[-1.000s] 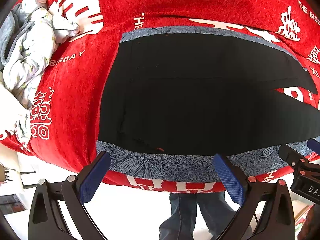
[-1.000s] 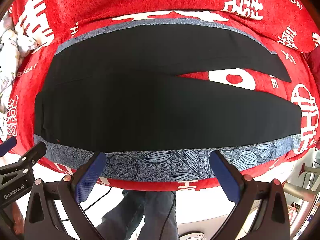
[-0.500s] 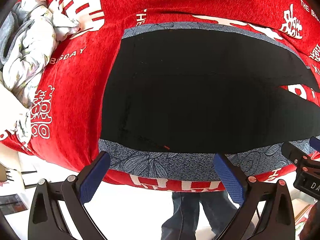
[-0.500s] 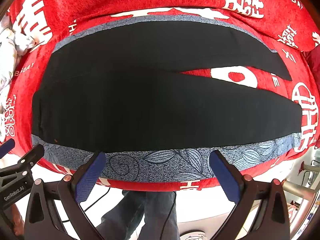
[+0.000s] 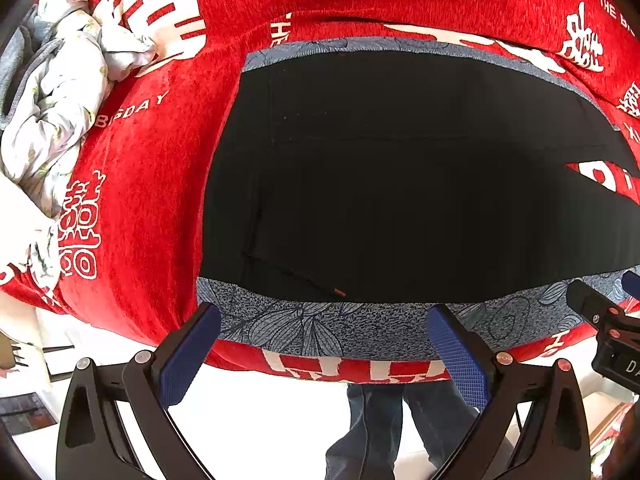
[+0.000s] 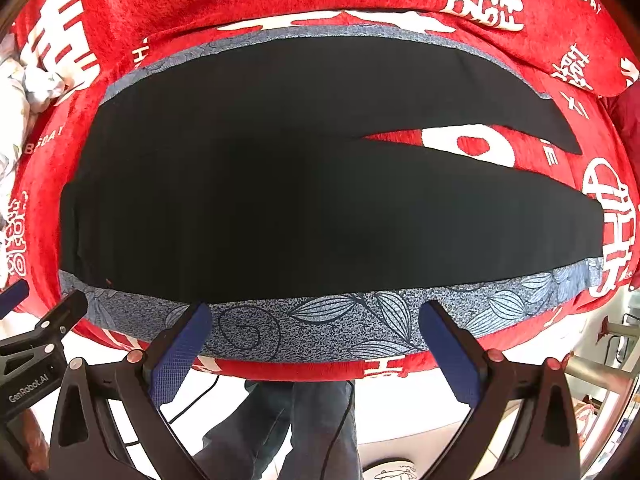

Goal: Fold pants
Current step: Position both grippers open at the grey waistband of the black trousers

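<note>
Black pants [image 6: 280, 200] lie flat on a blue-grey leaf-patterned mat [image 6: 320, 328] over a red cloth, waist at the left, two legs splayed to the right. In the left wrist view the waist end of the pants [image 5: 380, 200] fills the middle. My left gripper [image 5: 324, 344] is open and empty, above the mat's near edge by the waist. My right gripper [image 6: 316, 340] is open and empty, above the mat's near edge at the pants' middle. Neither touches the pants.
A crumpled white floral cloth [image 5: 52, 112] lies at the far left on the red printed cover [image 5: 140, 200]. The cover's near edge drops to a white floor, where the person's jeans-clad legs [image 6: 280, 420] stand. The other gripper [image 5: 608, 332] shows at the right edge.
Both grippers have moved slightly forward and lower toward the pants; the pants appear a little larger. Both stay open and the pants have not moved.
</note>
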